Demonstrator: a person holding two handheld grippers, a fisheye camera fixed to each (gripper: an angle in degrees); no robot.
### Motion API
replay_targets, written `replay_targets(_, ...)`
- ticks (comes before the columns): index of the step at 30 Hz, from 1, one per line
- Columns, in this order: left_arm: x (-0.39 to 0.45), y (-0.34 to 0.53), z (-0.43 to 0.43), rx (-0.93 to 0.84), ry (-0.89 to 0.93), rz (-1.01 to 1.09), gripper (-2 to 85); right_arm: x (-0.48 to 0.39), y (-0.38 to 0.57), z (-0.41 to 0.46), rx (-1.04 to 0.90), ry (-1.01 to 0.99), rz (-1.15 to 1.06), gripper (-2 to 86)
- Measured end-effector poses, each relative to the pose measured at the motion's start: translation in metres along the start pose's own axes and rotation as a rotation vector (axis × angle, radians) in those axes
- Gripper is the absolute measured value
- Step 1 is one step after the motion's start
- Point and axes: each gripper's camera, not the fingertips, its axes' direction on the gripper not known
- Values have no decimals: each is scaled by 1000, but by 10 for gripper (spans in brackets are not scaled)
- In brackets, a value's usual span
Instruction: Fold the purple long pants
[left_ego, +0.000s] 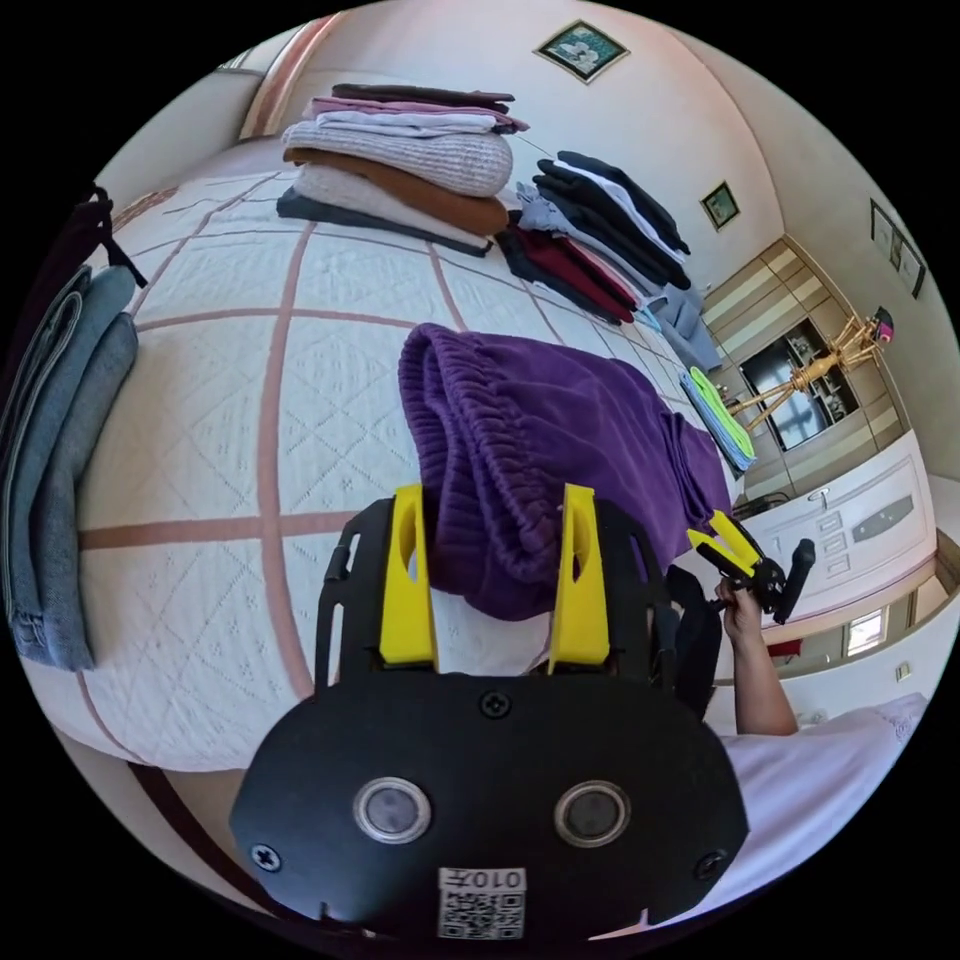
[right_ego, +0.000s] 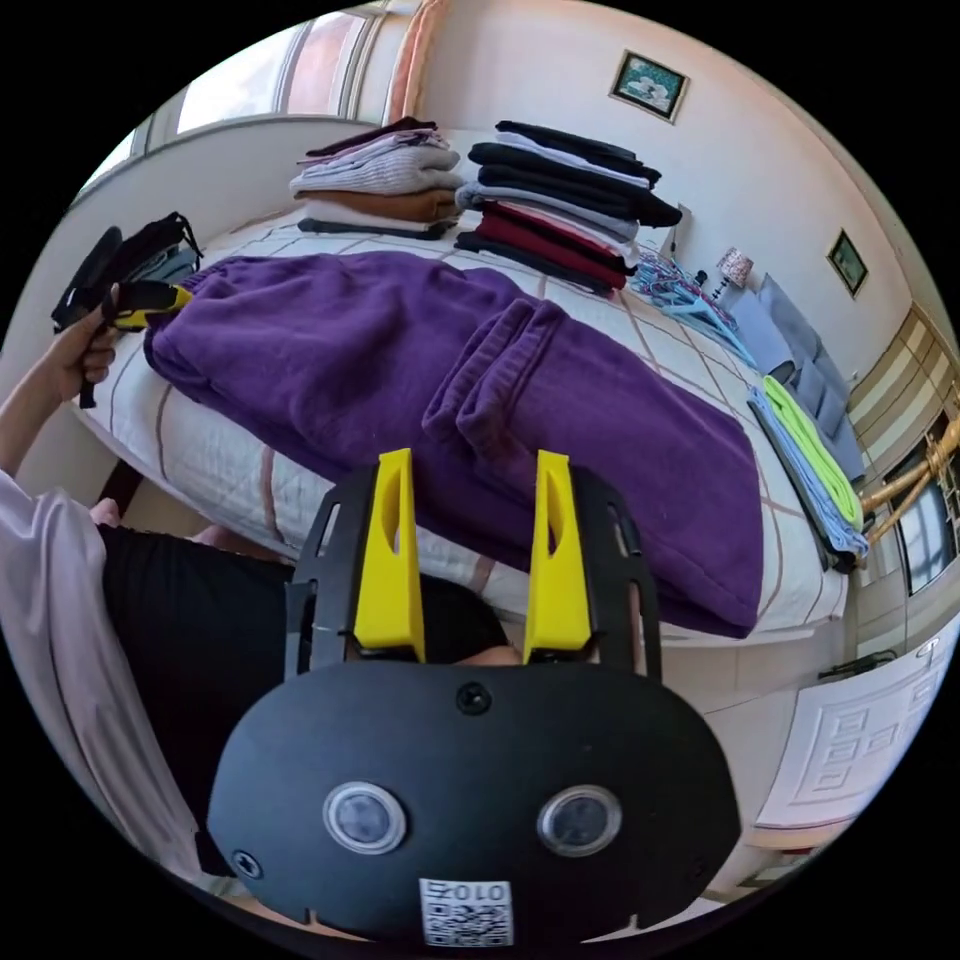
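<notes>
The purple long pants lie lengthwise across the white quilted bed, doubled over, with the cuffs resting on top near the middle. In the left gripper view the ribbed waistband end bulges between the wide-apart jaws of my left gripper, which is open. That left gripper also shows in the right gripper view, in a hand at the waistband end. My right gripper is open just off the bed's near edge, in front of the cuffs, with nothing held. The right gripper appears beyond the pants' far end.
Two stacks of folded clothes stand at the back of the bed. Folded jeans lie at one edge. Hangers and green and blue garments lie at the far end. The person's body is close to the bed's side.
</notes>
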Motion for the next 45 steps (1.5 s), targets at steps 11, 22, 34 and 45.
replay_targets(11,-42,8,-46,196,383,-156,83,46,-30,-14,90,65,128,47)
replay_targets(22,-14,14,-206,448,219,3,4,211,-19,-154,446,246,553,52)
replay_targets(34,-9,12,-120,102,69,-73,76,384,110,13,-23,115,1076,49)
replay_targets(45,58,-10,-67,48,114,37,124,273,185,69,66,-39,968,56)
